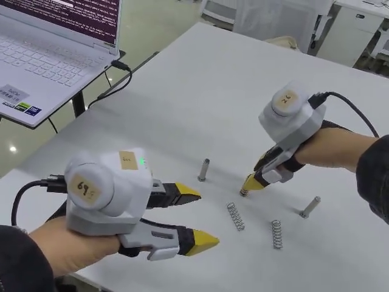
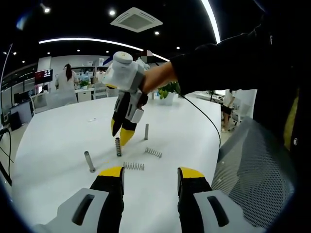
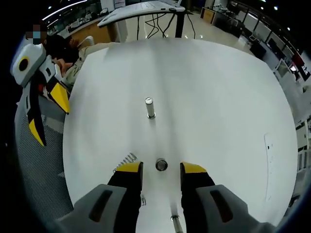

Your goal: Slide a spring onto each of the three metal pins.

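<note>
Table (image 1: 200, 79): white; laptop (image 1: 55, 55) at its far-left edge.
L gripper (image 1: 199, 216): near-left, above the table, jaws wide apart, grasping nothing.
R gripper (image 1: 247, 187): tips down at mid pin (image 3: 161, 165). Jaws part-way apart, pin top between them in right gripper view; no grip on it.
Fitted spring (image 2: 118, 147): on mid pin, per left gripper view.
Pin 2 (image 1: 203, 170), pin 3 (image 1: 310, 207): upright, bare.
Spring A (image 1: 235, 216), spring B (image 1: 276, 234): flat on table btwn pins, apart.
</note>
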A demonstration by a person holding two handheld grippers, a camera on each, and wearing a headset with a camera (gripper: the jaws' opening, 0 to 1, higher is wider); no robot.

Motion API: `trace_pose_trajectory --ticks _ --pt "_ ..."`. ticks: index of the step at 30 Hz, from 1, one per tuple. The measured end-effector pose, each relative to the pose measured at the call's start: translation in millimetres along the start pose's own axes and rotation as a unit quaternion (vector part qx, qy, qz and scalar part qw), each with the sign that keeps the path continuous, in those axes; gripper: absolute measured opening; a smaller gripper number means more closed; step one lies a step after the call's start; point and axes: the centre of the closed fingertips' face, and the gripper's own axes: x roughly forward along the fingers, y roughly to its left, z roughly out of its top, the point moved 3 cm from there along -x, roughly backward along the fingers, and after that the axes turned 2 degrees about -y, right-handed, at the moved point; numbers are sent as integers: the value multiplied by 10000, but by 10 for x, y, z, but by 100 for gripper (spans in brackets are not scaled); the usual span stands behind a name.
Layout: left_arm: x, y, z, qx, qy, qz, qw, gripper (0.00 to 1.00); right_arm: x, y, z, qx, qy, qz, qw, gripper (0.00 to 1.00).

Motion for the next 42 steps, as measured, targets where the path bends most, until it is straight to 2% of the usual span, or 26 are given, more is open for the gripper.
trace_pose_trajectory --ticks 8,11,17,24,31,42 --pt "2 -38 54 87 -24 -53 9999 38 -243 69 72 20 -222 -67 9997 29" --pt "-5 -74 76 136 -37 -80 9999 38 -394 122 139 73 -452 -64 9989 28" --pt "6 -148 74 170 -25 -179 9997 38 -611 242 153 14 -603 -126 9981 28" --pt "15 -209 75 194 -9 -270 9994 38 -800 393 64 -111 -647 -206 9976 28" --pt "15 -267 69 238 20 -357 9991 38 -1004 557 -118 -200 -633 -316 9973 28" --pt "-8 -298 84 282 48 -333 9990 38 -1280 763 -368 -163 -778 -482 9957 27"
